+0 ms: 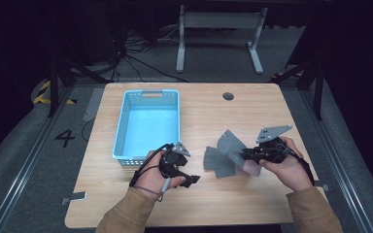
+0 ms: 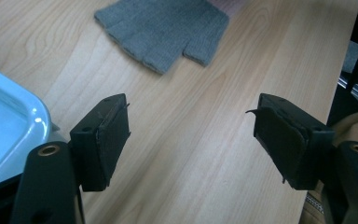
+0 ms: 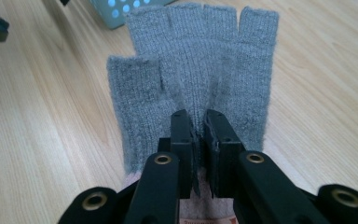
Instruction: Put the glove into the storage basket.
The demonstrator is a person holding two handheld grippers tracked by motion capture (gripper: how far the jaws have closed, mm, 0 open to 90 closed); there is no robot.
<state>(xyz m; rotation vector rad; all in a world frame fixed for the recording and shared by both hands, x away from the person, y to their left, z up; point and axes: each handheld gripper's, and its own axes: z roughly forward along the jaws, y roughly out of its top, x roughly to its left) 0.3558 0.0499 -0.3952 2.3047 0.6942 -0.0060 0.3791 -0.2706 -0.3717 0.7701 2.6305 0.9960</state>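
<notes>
High view: wooden table point(image 1: 209, 204) with a light blue basket point(image 1: 147, 125) in the upper left of centre and grey fingerless gloves point(image 1: 226, 153) lying right of centre, fanned out, looks like two overlapping but hard to tell at this size. Right gripper point(image 1: 246, 155) sits at the right edge of the gloves, held by the person's right hand point(image 1: 291, 167); left gripper point(image 1: 194, 179) sits low centre-left, just below the basket's near corner, apart from the gloves, in the left hand point(image 1: 153, 177). Right gripper view: fingers point(image 3: 182, 135) nearly closed, pinching a ridge of grey knit at the lower middle of the glove point(image 3: 196, 60), which lies flat on the table with its finger stubs toward the top of the frame; basket corner point(image 3: 121, 9) at the top left. Left gripper view: fingers point(image 2: 107, 140) spread wide, nothing between them, bare table point(image 2: 191, 154) underneath; glove point(image 2: 163, 28) at the top centre, well clear of them; basket rim point(image 2: 9, 116) at the left edge. Tan sleeves point(image 1: 126, 213) enter from the bottom of the high view.
</notes>
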